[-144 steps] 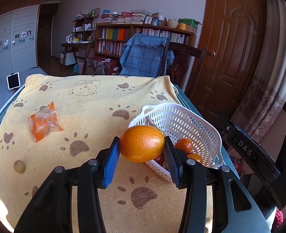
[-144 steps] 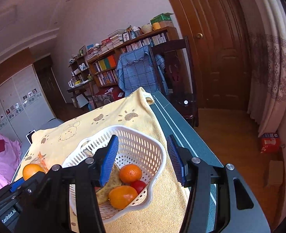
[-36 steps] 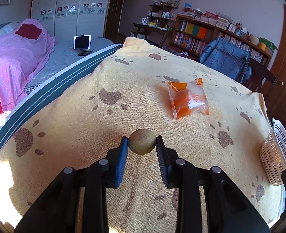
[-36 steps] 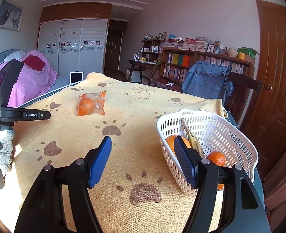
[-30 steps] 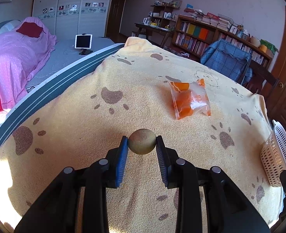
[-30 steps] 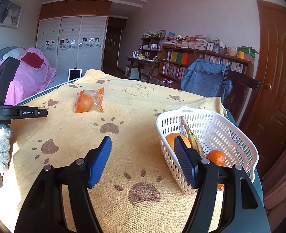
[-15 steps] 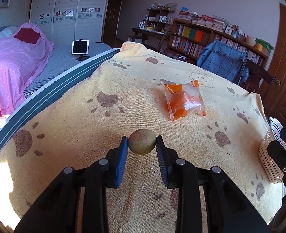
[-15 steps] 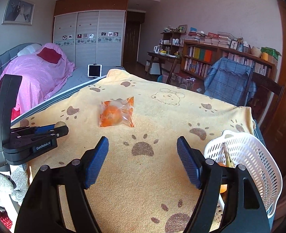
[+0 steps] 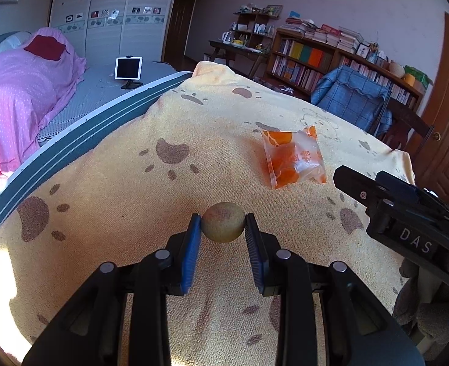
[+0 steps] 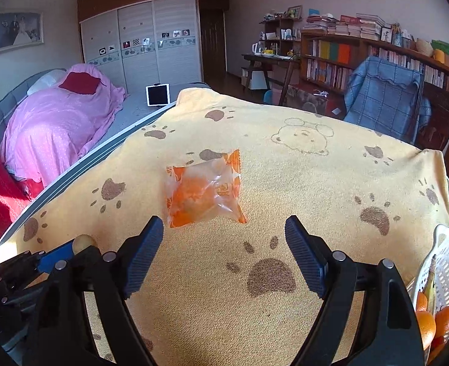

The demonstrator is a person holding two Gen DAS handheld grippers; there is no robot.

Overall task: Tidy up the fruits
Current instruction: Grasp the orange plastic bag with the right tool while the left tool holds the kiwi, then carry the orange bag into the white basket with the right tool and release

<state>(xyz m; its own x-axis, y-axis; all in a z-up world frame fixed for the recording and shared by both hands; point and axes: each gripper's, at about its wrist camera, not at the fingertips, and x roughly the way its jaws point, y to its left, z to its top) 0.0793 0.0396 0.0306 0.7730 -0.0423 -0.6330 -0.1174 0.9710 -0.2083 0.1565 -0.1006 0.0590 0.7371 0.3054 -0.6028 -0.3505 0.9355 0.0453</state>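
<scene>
My left gripper (image 9: 223,224) is shut on a small brown round fruit (image 9: 223,222), held just above the yellow paw-print towel (image 9: 133,189). An orange in a clear plastic wrapper (image 9: 293,160) lies further back on the towel. In the right wrist view the wrapped orange (image 10: 204,196) sits just ahead of my right gripper (image 10: 224,235), which is open wide and empty. The white basket (image 10: 447,262) with oranges and a banana shows at the right edge. The left gripper with the brown fruit (image 10: 84,242) shows at lower left.
The towel covers a table with a grey striped edge (image 9: 72,140). A pink-covered bed (image 10: 56,122) stands left, a chair with a blue blanket (image 10: 386,100) and bookshelves (image 10: 346,55) behind. The right gripper's body (image 9: 407,219) reaches into the left view.
My right gripper has swung left from the basket towards the wrapped orange and now sits close before it. My left gripper still holds the brown fruit, about in place.
</scene>
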